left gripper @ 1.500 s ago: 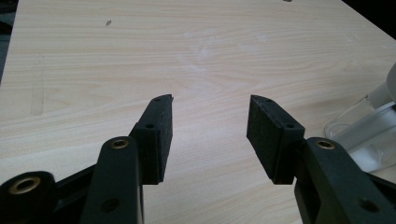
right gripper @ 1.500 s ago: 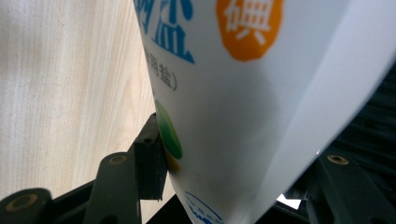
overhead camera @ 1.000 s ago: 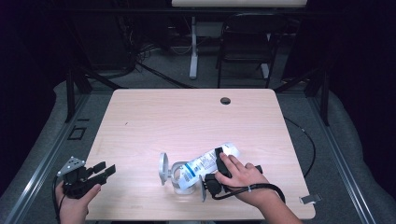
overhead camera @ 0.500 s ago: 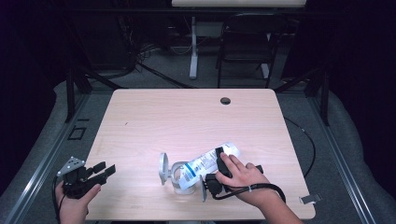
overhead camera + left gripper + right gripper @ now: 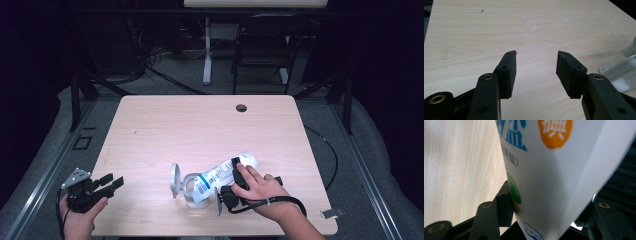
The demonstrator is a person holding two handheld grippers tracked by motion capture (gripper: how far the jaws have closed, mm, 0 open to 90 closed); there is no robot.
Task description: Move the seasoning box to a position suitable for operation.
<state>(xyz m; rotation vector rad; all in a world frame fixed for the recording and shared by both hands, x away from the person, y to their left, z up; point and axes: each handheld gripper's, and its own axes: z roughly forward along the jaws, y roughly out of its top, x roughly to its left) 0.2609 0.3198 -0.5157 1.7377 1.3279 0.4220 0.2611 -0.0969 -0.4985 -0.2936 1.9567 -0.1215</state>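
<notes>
Nothing has moved: right claw [image 5: 239, 176] stays clamped on the salt bag [image 5: 220, 176] tipped into the jar [image 5: 189, 188]; left claw [image 5: 107, 183] stays apart, idle.

Table [image 5: 200, 125]: pale matt wood grain. Bag [image 5: 554, 170]: glossy smooth white plastic. Jar [image 5: 187, 186]: clear glass.

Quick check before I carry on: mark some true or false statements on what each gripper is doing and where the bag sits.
1. The right gripper is closed on the white printed bag. True.
2. The left gripper holds the bag. False: its jaws stand open over bare table.
3. The bag leans into a clear glass jar. True.
4. The bag lies near the small dark hole in the wooden table. False: it is at the near edge.
</notes>
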